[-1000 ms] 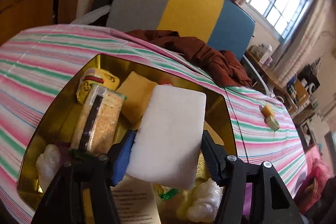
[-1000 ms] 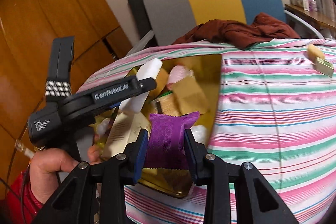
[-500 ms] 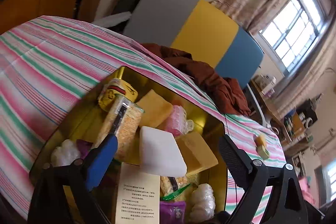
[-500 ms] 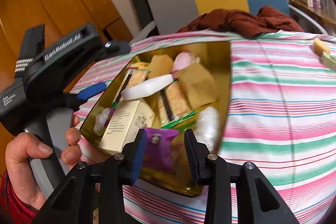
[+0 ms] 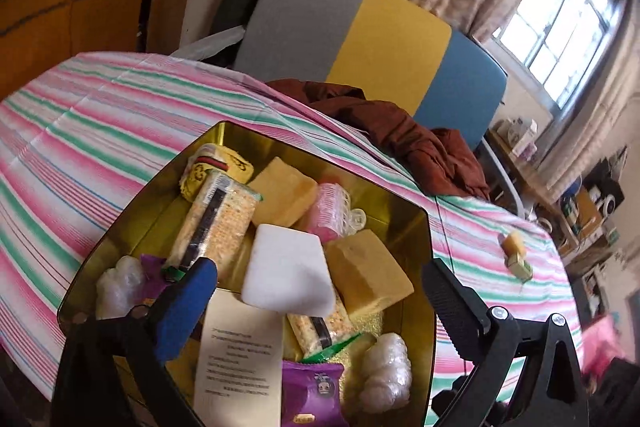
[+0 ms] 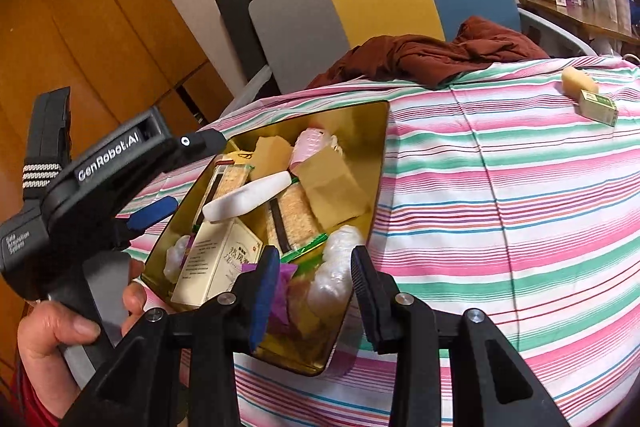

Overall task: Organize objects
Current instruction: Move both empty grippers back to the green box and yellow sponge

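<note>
A gold tin (image 5: pixel 424 227) (image 6: pixel 380 155) on the striped table holds several items. A white block (image 5: pixel 286 277) (image 6: pixel 248 197) lies on top of them, with a purple packet (image 5: pixel 312 393) (image 6: pixel 285 281) at the near edge. My left gripper (image 5: pixel 320 291) is open and empty above the tin's near side. My right gripper (image 6: pixel 312 279) is open and empty over the tin's near corner, just above the purple packet. A yellow lump (image 5: pixel 513 242) (image 6: pixel 578 79) and a small green box (image 5: pixel 520 267) (image 6: pixel 598 107) lie on the cloth to the far right.
The tin also holds crackers (image 5: pixel 216 223), tan blocks (image 5: pixel 372 275), a cream carton (image 5: pixel 240 359) and white wrapped lumps (image 5: pixel 386 367). A brown garment (image 5: pixel 404 143) lies at the table's far edge before a grey-yellow-blue chair (image 5: pixel 384 35).
Both grippers have opened. The white block left my left gripper and the purple packet left my right gripper; both now lie in the tin. Both grippers have drawn back.
</note>
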Action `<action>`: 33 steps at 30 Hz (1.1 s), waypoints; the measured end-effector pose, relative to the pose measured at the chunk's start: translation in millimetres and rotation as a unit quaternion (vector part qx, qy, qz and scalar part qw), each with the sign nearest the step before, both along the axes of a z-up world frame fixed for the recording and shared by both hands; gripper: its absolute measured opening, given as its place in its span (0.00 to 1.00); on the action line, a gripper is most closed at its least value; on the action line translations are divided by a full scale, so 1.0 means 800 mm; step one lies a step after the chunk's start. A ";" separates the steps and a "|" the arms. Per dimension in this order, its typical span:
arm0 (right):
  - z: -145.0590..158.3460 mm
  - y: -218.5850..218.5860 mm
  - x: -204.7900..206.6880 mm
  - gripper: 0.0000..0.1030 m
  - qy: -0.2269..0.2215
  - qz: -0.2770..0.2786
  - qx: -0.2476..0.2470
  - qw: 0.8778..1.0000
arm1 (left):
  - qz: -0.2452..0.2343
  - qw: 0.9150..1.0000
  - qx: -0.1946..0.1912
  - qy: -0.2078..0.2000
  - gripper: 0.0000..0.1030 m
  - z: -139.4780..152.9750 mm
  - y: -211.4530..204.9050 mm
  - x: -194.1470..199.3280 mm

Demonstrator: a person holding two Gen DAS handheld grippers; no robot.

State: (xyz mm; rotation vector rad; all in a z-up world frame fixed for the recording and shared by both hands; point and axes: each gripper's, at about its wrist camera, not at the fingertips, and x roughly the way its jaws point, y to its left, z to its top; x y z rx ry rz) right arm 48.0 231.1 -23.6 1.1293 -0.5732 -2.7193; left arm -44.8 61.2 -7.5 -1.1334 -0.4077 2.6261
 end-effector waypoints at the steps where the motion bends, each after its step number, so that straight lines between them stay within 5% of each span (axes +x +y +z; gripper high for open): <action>1: 0.000 0.002 0.000 0.36 0.001 -0.003 0.001 1.000 | -0.004 1.000 -0.004 0.004 1.00 0.001 0.003 0.002; 22: -0.009 0.165 0.000 0.38 -0.022 -0.146 0.058 0.987 | -0.117 0.992 -0.044 0.020 1.00 0.023 0.133 0.029; 33: -0.036 0.255 -0.016 0.39 -0.052 -0.157 0.103 0.981 | -0.183 0.981 -0.061 -0.007 1.00 0.001 0.223 0.034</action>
